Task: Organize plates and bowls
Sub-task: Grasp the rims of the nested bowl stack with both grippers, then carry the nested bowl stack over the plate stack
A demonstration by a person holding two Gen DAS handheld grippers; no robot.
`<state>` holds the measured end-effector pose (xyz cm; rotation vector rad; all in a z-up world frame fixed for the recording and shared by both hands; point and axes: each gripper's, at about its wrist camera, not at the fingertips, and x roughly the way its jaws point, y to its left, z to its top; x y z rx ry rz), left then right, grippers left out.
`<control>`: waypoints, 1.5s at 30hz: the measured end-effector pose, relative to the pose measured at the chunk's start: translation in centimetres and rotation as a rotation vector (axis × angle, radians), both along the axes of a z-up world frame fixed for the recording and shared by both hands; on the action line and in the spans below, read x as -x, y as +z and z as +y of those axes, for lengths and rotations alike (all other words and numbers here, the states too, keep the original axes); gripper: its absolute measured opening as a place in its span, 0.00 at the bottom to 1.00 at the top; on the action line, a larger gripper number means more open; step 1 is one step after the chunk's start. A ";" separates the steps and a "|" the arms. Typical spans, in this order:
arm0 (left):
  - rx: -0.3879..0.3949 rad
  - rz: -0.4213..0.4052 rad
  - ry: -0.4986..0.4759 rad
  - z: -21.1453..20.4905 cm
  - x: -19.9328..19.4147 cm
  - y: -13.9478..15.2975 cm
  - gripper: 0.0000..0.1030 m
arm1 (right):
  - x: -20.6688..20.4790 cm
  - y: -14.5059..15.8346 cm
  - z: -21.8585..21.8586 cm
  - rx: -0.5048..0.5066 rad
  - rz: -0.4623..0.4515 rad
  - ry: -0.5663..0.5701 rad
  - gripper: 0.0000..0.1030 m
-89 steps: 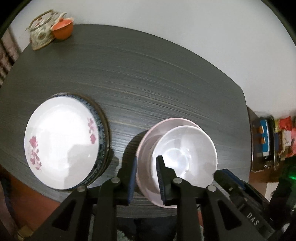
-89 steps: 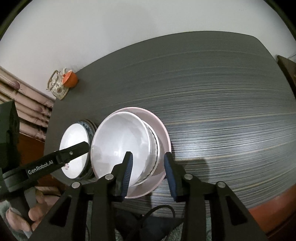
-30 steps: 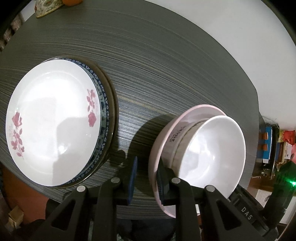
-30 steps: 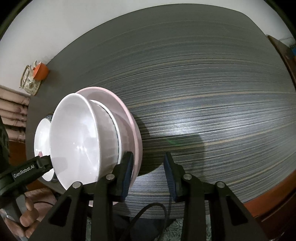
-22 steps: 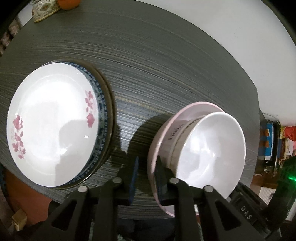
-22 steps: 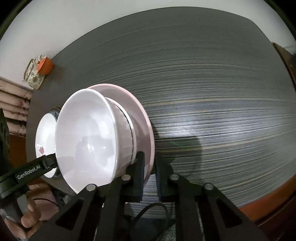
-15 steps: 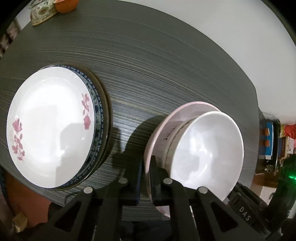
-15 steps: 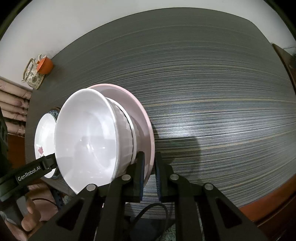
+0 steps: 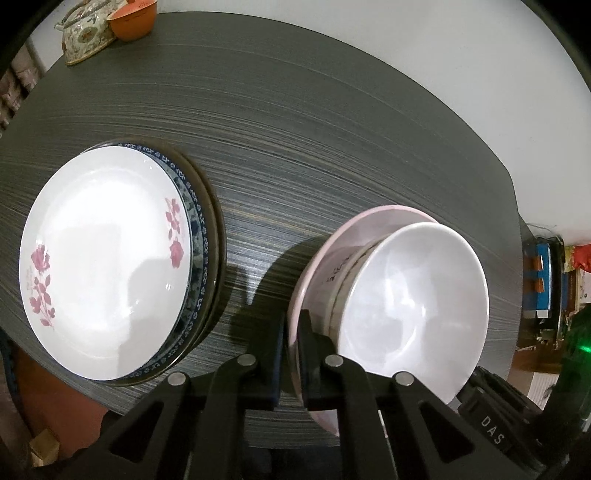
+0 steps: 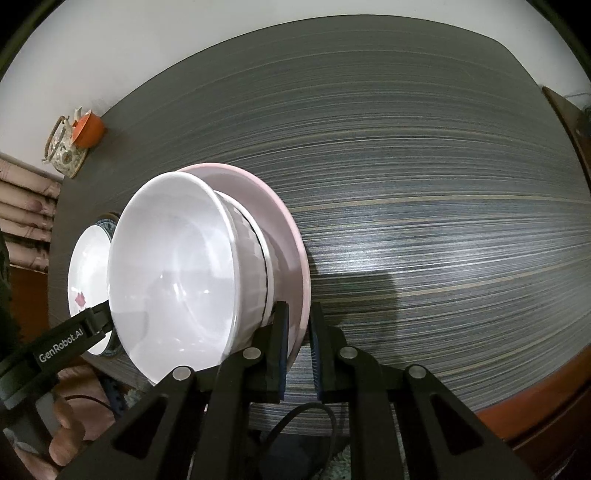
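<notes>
A pink plate (image 9: 325, 251) carries stacked white bowls (image 9: 410, 295). My left gripper (image 9: 291, 343) is shut on the plate's near left rim. My right gripper (image 10: 298, 339) is shut on the same pink plate (image 10: 284, 229) at its near right rim, with the bowls (image 10: 173, 266) just left of its fingers. The plate is held tilted above the dark table (image 9: 295, 122). A stack of plates, topped by a white plate with pink flowers (image 9: 103, 258), lies on the table to the left and shows in the right wrist view (image 10: 86, 280).
A patterned teapot (image 9: 83, 37) and an orange cup (image 9: 133, 24) stand at the table's far left corner; they also show in the right wrist view (image 10: 64, 147). A shelf with coloured items (image 9: 546, 284) stands right of the table. The table's near edge (image 10: 535, 398) is reddish-brown.
Both grippers closed on the pink plate's rim from opposite sides. The plate with the bowls rose off the table and tilted.
</notes>
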<state>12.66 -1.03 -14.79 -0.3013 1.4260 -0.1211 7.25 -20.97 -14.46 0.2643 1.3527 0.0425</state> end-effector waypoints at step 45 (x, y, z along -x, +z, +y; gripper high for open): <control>0.002 -0.102 0.041 3.1 0.8 4.8 0.04 | 0.3 5.7 3.3 0.021 -0.112 0.064 0.13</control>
